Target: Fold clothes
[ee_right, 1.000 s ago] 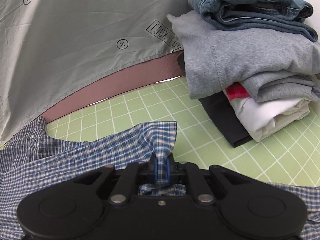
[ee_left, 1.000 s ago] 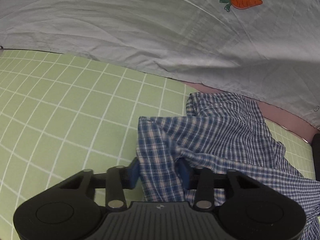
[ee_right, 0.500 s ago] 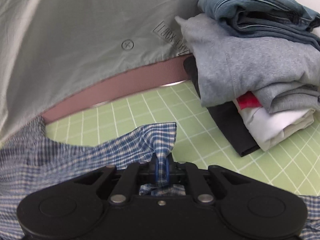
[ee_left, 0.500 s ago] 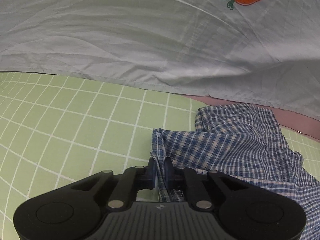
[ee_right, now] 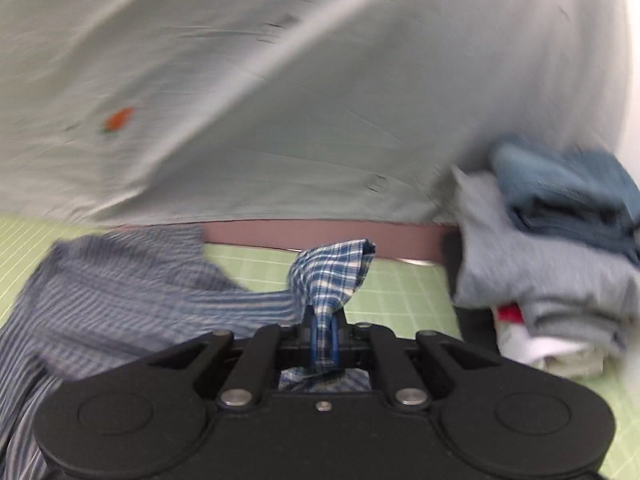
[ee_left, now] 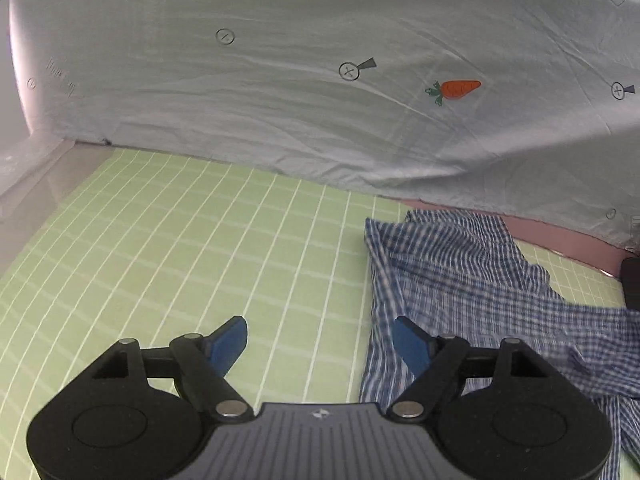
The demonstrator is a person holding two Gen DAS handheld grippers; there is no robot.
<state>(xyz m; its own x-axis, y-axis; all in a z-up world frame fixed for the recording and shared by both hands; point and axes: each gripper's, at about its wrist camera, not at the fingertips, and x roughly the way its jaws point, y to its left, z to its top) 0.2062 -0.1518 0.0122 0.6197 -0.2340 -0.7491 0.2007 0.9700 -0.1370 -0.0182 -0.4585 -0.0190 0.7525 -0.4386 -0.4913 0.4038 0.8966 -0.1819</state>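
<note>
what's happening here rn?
A person is folding a blue plaid shirt on a green grid mat. The right tool is shut on a bunched bit of the shirt. The left tool has just been opening, with nothing between its pads. A stack of folded clothes sits at right.

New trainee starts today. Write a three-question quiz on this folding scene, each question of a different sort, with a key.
1. True or false: the right gripper is clamped on a bunched corner of the blue checked shirt.
2. Multiple choice: what lies between the open blue pads of the left gripper? A) a sleeve B) bare green grid mat C) jeans
3. Fill in: on top of the folded clothes stack lies a blue ____ garment.

Key: 1 true. 2 B; its jaws have just been opening and no cloth is between them. 3 denim.
</note>
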